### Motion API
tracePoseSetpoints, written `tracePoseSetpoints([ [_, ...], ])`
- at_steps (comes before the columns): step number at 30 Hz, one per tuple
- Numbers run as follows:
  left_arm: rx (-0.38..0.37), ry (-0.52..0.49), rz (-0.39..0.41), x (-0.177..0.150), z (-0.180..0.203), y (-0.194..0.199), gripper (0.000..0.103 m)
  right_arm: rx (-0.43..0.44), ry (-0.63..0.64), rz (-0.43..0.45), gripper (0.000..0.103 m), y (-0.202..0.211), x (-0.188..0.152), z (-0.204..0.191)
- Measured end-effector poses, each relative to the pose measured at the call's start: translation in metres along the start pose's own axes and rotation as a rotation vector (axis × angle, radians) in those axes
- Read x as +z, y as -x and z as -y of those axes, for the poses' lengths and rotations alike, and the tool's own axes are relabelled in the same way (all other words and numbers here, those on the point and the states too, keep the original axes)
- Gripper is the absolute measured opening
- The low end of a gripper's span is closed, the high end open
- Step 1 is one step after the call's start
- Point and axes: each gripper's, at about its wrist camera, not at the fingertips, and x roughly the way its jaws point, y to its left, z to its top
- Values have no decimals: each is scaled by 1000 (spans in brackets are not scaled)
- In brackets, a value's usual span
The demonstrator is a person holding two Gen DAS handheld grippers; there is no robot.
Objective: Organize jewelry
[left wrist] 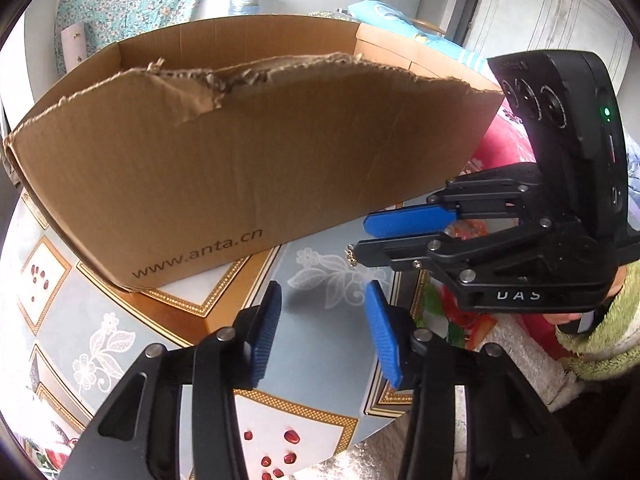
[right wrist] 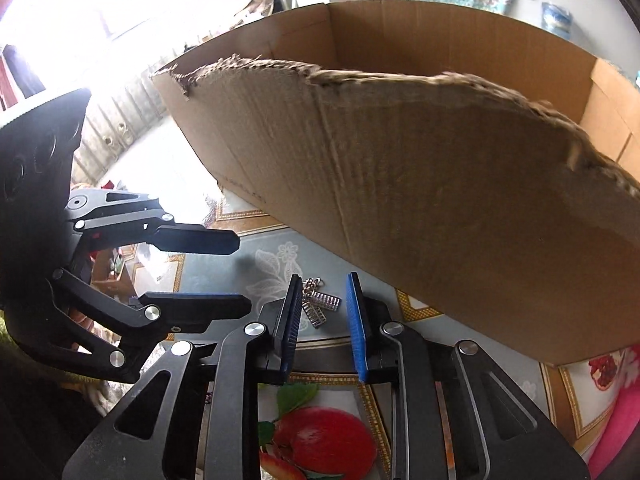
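Note:
A small silver jewelry piece [right wrist: 320, 307] with chain links lies on the patterned tablecloth, between the tips of my right gripper [right wrist: 325, 294]; it shows only as a small glint in the left wrist view [left wrist: 352, 257]. My right gripper is open, its blue pads on either side of the piece without closing on it. It also shows in the left wrist view [left wrist: 362, 236], coming in from the right. My left gripper [left wrist: 324, 304] is open and empty, just left of the right gripper, and also shows in the right wrist view [right wrist: 242, 274]. An open cardboard box [left wrist: 248, 160] with a torn front edge stands just behind both.
The table wears a grey-blue cloth [left wrist: 312, 336] with white flowers, gold-framed panels and fruit prints. The box front wall [right wrist: 460, 220] is close to both grippers. A silvery padded sheet [left wrist: 532, 360] lies at the table's right side. A wall and a floral curtain stand behind.

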Motion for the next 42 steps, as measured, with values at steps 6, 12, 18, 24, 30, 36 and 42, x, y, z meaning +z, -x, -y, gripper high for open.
tracePoseSetpoints([
  [6, -20, 12, 18, -5, -12, 7, 40, -59, 65, -44, 16, -4, 3, -20],
  [12, -28, 3, 32, -9, -16, 15, 39, -83, 20, -79, 2, -5, 7, -19],
  [18, -31, -3, 44, -14, -10, 23, 39, -5, -165, -76, 1, 3, 4, 5],
  [24, -38, -16, 34, -17, -2, 23, 39, 53, -296, -33, 1, 27, -6, 26],
  [30, -48, -32, 31, -9, 6, 13, 39, 154, -394, 8, 2, 44, -18, 43],
  [36, -50, -52, 13, -6, 14, 7, 39, 122, -431, -23, 2, 46, -31, 60],
  [42, -54, -68, -6, -6, 21, 3, 39, 148, -469, -25, 2, 52, -42, 70],
])
